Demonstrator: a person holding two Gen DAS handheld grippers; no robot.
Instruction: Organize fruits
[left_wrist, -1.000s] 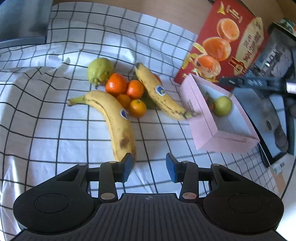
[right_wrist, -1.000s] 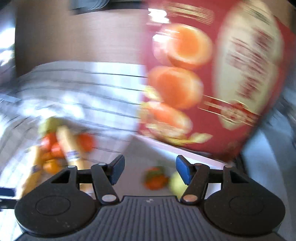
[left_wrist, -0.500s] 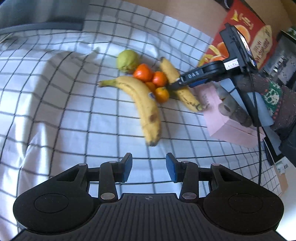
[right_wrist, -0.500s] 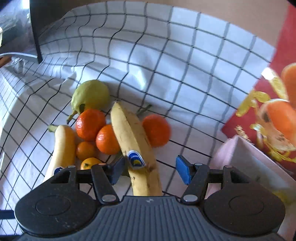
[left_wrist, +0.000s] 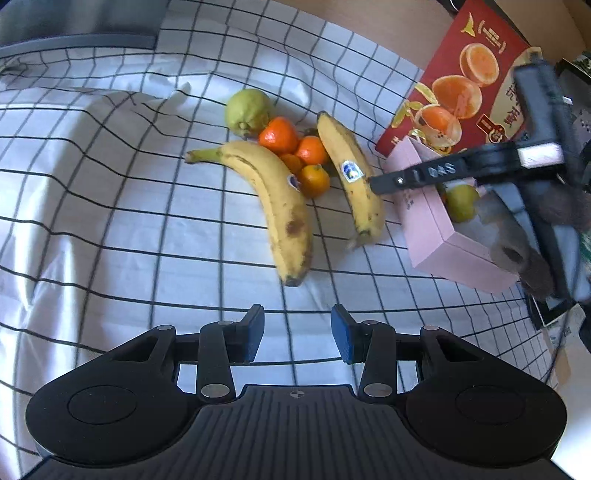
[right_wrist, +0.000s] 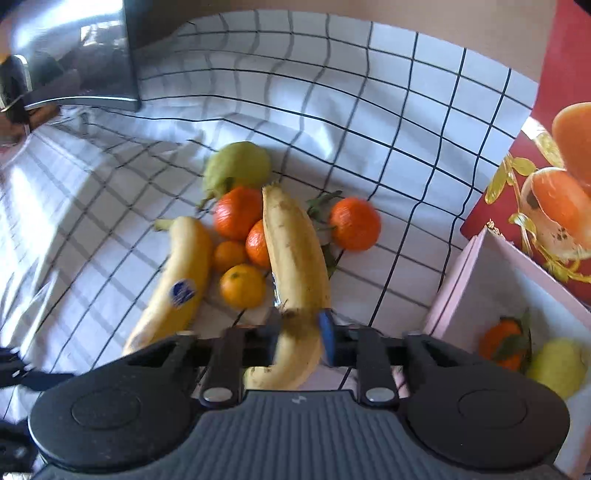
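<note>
My right gripper (right_wrist: 299, 332) has its jaws closing tight on the near end of a spotted banana (right_wrist: 295, 251); both blue pads press its sides. From the left wrist view the same gripper (left_wrist: 373, 183) meets that banana (left_wrist: 351, 177) from the right. A second banana (left_wrist: 273, 195) lies left of it, with several mandarins (left_wrist: 277, 134) and a green fruit (left_wrist: 247, 110) between and behind them. One mandarin (right_wrist: 354, 223) sits apart on the right. My left gripper (left_wrist: 297, 332) hovers open over bare cloth, short of the fruit.
A pink box (right_wrist: 454, 280) on the right holds a mandarin (right_wrist: 504, 343) and a green fruit (right_wrist: 561, 365). A red carton (left_wrist: 469, 74) stands behind it. A metal object (right_wrist: 74, 55) sits at the far left. The checked cloth (left_wrist: 110, 221) is wrinkled.
My right gripper swung from the box over to the fruit pile, came down and closed on the right banana. My left gripper drew back a little from the fruit.
</note>
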